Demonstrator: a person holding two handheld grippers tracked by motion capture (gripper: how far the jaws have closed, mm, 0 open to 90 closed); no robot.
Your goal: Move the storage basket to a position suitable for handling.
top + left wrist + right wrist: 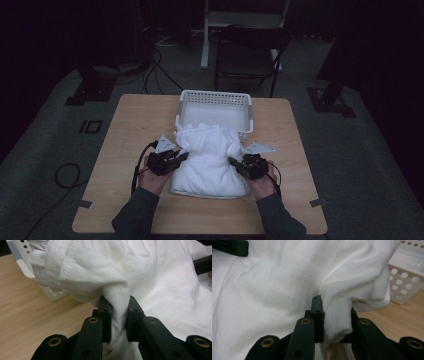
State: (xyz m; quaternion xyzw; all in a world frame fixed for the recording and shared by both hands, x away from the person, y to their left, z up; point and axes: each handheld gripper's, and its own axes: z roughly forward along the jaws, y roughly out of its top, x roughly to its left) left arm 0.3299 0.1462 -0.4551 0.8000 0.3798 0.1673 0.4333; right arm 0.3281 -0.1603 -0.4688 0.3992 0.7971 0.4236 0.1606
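White cloth (210, 160) lies bunched in the middle of the wooden table (125, 125), its far end heaped up against and partly over the near rim of a white perforated basket (216, 98) that stands at the table's far edge. The cloth's near end spreads flat toward the near edge, between the person's two hands.

At the cloth's left side, the left gripper (181, 157) pinches a gathered fold: in the left gripper view its two black jaws press a narrow wad of fabric (119, 312) between them, with a stitched hem bulging above (the basket's holed wall shows behind it, at the upper left). At the cloth's right side, the right gripper (234, 162) does likewise; in the right gripper view its jaws are closed on a thick rolled fold (335, 322), and the basket's wall sits off to the right on the bare wood. Each gripper carries a grey three-cornered plate on top, and both dark sleeves come in from the table's near edge.
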